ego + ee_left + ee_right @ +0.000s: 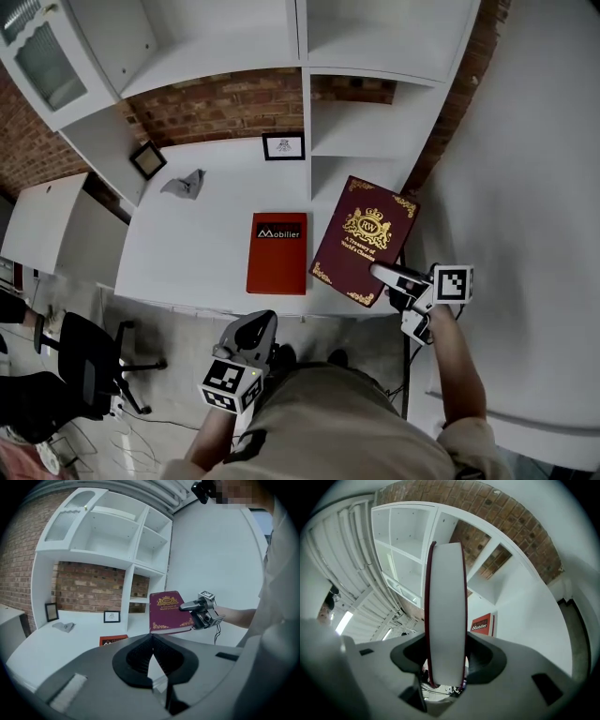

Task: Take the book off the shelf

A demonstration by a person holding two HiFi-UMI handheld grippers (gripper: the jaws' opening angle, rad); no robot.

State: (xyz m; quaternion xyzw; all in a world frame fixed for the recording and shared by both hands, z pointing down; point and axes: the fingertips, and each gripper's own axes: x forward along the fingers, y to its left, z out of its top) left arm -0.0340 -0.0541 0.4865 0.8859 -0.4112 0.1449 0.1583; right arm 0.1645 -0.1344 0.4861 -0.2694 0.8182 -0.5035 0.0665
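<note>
Grey left gripper (253,323), marker cube (230,384), seemingly khaki shirt (347,422).

Right gripper view: maroon book (446,616) sits edge-on, cover unreadable, blocking mid shelf unit (401,536). Head view: office chair (80,361) cut off at 8 o'clock, framed picture (283,146) at 12 too small to read. Left gripper view: red book (112,640) half hidden behind left hand-held gripper (152,637).

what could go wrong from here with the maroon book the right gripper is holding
1. The right gripper clamps the maroon book only near one corner, so most of it sticks out unsupported; it may swing or slip from the jaws.
2. The red book lies close by on the desk; the maroon one might land on it.
3. The left gripper is shut and away from the book, so nothing backs up the grip.
</note>
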